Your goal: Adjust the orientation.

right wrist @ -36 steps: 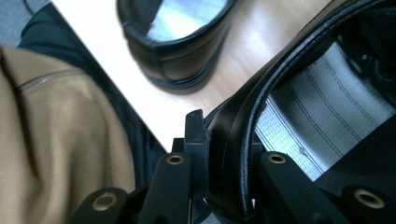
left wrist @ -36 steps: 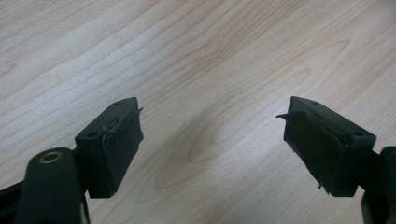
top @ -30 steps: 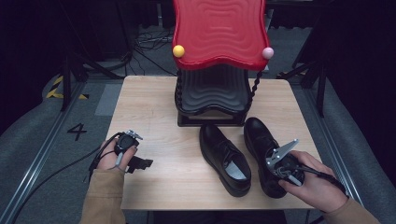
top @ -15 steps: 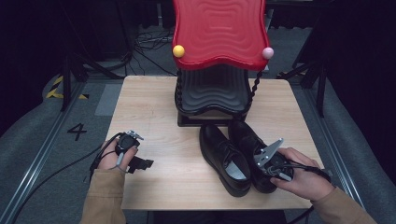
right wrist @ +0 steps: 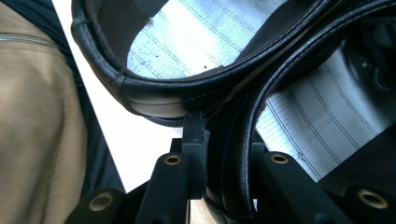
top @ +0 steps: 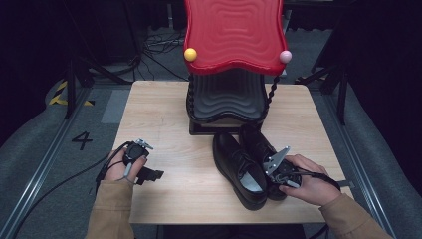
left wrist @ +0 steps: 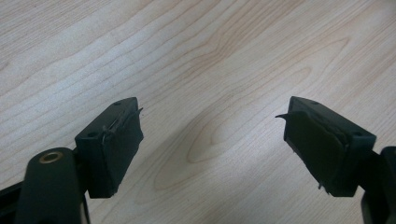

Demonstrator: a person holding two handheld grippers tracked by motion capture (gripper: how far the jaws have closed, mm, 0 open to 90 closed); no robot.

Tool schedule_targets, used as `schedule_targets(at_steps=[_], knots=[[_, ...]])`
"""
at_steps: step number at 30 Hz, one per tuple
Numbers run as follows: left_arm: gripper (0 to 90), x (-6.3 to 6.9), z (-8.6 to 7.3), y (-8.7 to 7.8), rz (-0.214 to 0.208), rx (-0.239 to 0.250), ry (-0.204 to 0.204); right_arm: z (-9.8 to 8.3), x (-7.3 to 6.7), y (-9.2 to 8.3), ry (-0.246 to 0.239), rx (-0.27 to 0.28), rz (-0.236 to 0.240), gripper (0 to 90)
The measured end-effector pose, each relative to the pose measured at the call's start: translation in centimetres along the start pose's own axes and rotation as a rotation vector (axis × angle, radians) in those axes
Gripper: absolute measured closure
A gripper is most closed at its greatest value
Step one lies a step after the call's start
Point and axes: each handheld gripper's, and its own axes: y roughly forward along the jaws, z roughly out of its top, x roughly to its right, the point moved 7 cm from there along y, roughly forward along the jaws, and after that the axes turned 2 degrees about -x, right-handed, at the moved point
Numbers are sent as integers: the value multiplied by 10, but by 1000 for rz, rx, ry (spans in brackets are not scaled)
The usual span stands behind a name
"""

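Note:
Two black leather shoes lie side by side on the wooden table (top: 164, 119), toes toward the rack. The left shoe (top: 238, 167) lies free. My right gripper (top: 275, 175) is shut on the heel-side rim of the right shoe (top: 256, 142), reaching down at its near end. In the right gripper view the right gripper (right wrist: 224, 140) has that rim clamped between its jaws. The held shoe's striped insole (right wrist: 317, 116) is at right, and the other shoe's heel (right wrist: 154, 88) presses close at upper left. My left gripper (top: 149, 175) rests open on bare wood, and the left gripper (left wrist: 210, 140) has nothing between its jaws.
A red wavy-topped rack (top: 234, 30) with a black lower shelf (top: 226, 99) stands at the table's back middle, with a yellow ball (top: 190, 54) and a pink ball (top: 285, 56) at its corners. Cables trail off the left edge. Dark floor surrounds the table.
My right hand has carried the right shoe leftward and down until it lies against the left shoe. The left hand and gripper have stayed put.

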Motion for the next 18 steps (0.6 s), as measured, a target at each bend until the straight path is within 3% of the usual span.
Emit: schedule_targets(at_steps=[4, 8, 13, 18], knots=[[197, 0, 0, 0, 2, -3, 4, 0, -4, 1, -44, 7, 16, 776], [197, 0, -1, 1, -2, -5, 0, 1, -6, 1, -33, 7, 38, 771], [197, -2, 1, 0, -5, 2, -2, -1, -3, 4, 22, -8, 63, 758], [197, 0, 3, 1, -9, 0, 3, 2, 0, -3, 84, 46, 53, 697]])
